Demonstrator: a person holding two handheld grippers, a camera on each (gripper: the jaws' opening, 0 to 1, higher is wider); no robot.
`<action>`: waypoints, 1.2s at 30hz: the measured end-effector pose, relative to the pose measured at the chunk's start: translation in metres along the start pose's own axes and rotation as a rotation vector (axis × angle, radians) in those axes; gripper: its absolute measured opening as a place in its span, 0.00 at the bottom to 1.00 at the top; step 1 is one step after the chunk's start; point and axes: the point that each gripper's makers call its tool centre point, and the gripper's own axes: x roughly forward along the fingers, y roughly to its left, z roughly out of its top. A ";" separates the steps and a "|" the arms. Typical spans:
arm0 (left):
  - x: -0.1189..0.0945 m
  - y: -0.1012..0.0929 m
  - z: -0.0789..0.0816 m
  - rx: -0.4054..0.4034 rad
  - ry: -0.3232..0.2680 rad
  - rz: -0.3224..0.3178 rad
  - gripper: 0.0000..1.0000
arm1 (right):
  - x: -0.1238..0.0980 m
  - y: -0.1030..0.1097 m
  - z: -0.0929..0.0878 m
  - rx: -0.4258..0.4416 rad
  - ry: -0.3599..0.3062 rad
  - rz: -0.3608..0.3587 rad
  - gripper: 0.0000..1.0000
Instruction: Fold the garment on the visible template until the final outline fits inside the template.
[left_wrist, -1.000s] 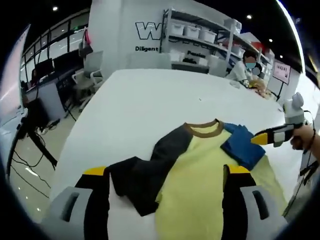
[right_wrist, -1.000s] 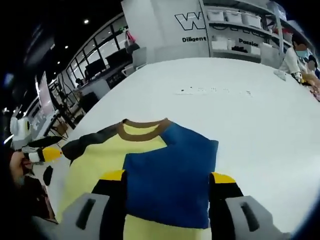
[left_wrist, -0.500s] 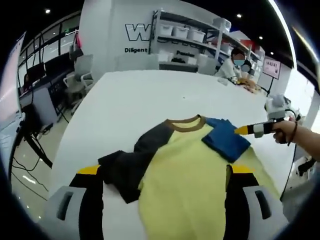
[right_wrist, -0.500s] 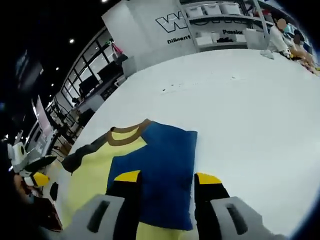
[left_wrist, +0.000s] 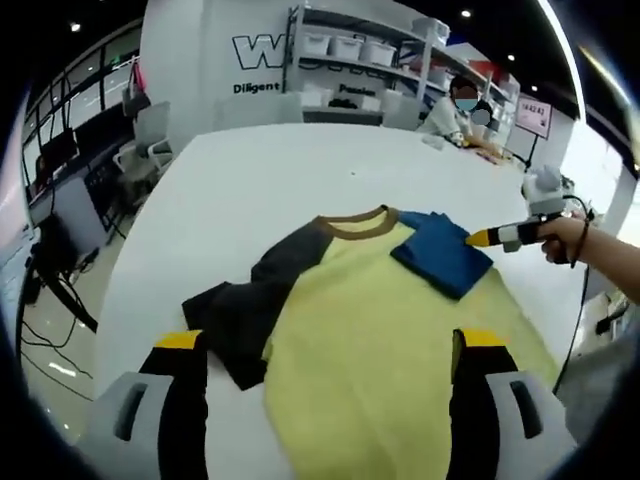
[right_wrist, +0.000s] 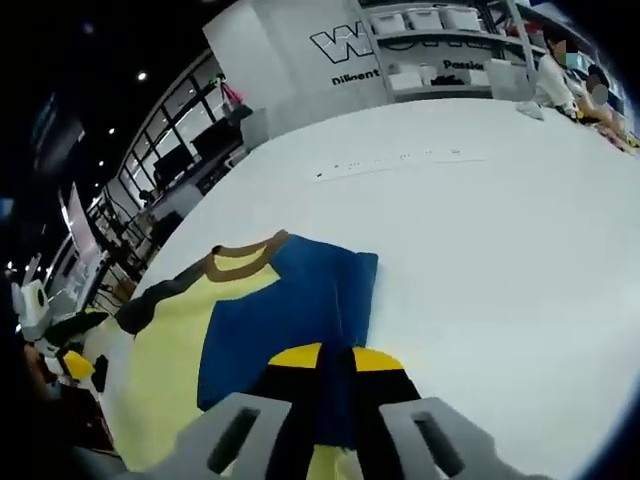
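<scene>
Shirt (left_wrist: 400, 330): hem cut off at bottom of left gripper view, lower part hidden behind left gripper (left_wrist: 325, 350) jaws. In right gripper view, right gripper (right_wrist: 335, 357) jaws cover part of blue sleeve (right_wrist: 290, 320); whether cloth is pinched btwn tips can't be told. Template not made out on table (right_wrist: 500, 230). Wall lettering (left_wrist: 265, 50) cut off by shelving. Small marks on table (right_wrist: 400, 160) too small to read. Seated person (left_wrist: 450, 105) blurred, partly hidden.

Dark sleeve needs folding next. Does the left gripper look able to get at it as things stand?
Probably yes. The left gripper is open and holds nothing, and the dark sleeve lies flat on the white table just ahead of its left jaw, uncovered.
</scene>
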 end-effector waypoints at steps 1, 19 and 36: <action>-0.001 -0.002 0.001 0.005 -0.004 -0.003 0.99 | -0.001 0.002 0.002 -0.021 -0.004 -0.002 0.02; -0.016 -0.022 0.006 0.063 -0.031 -0.069 0.99 | -0.021 0.032 0.023 -0.132 -0.056 0.021 0.00; -0.034 -0.028 -0.014 0.095 0.017 -0.092 0.99 | -0.018 0.146 0.031 -0.228 -0.078 0.220 0.00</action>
